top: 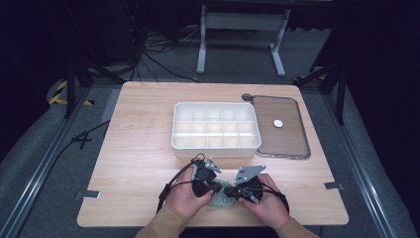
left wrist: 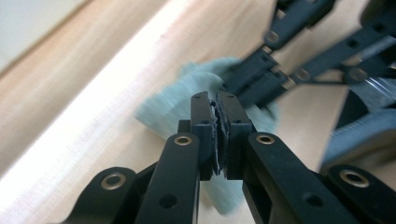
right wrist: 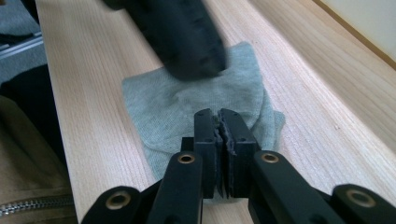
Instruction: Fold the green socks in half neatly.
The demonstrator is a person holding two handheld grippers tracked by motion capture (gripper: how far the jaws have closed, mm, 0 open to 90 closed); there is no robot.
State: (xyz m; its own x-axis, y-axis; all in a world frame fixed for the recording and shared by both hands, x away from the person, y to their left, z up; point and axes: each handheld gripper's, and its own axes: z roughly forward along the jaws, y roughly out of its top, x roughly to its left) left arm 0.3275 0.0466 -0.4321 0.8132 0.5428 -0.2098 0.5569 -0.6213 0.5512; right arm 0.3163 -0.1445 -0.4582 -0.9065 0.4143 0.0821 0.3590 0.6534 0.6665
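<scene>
Cloth, pale grey-green and crumpled, lies between the left gripper and right gripper in the high view, a white divided tray beyond them. The left gripper view shows its jaws pressed together just above the cloth, the other gripper touching the far edge. The right gripper view shows shut jaws over the cloth's near edge; whether fabric is pinched is unclear.

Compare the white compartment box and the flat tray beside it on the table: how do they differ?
The white compartment box is opaque with tall walls; the flat tray is brownish, see-through and shallow. The box is split by dividers into many small cells, while the tray is one undivided surface. The box's cells look empty, whereas the tray carries a small white disc. Both are rounded rectangles lying flat, side by side on the wooden table.
</scene>
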